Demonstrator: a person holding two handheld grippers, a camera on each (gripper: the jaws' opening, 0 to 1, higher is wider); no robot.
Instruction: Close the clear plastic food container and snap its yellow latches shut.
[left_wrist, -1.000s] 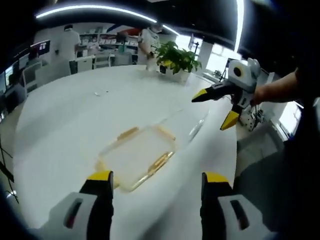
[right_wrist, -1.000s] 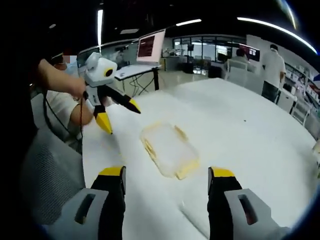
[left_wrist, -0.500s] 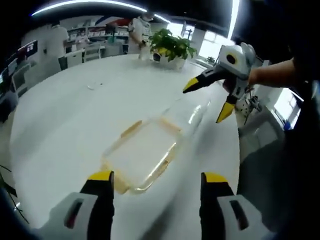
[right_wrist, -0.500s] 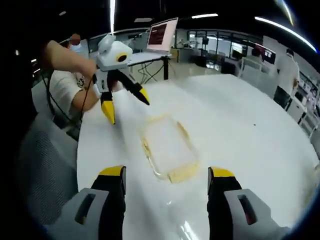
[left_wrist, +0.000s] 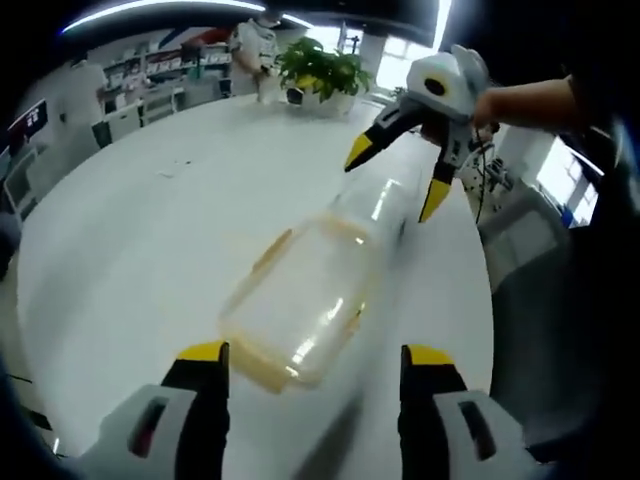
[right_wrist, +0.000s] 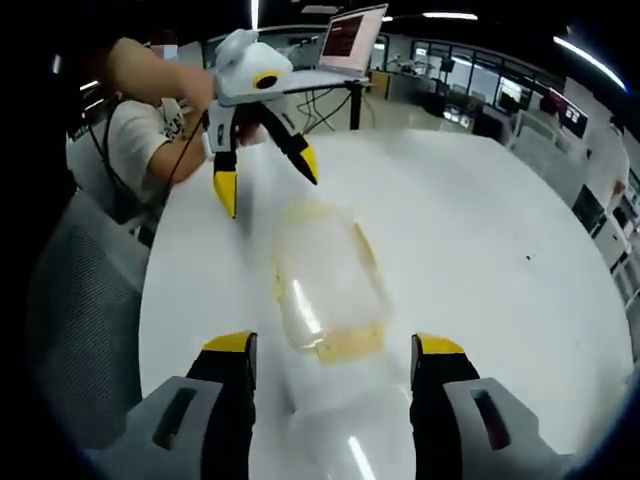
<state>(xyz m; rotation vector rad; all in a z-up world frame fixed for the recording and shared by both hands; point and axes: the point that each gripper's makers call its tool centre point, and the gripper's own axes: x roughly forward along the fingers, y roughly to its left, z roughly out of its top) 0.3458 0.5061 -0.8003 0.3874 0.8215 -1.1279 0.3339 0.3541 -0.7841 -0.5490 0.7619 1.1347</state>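
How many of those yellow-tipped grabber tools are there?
2. The left gripper hangs open above the far end of the container in the right gripper view; the right gripper hangs open over its other end in the left gripper view.

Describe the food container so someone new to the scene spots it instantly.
On the big round white table, look between the two yellow-tipped grippers: the left gripper near one end, the right gripper beyond the other. There lies the clear rectangular plastic food container, the one see-through box trimmed with yellow latches.
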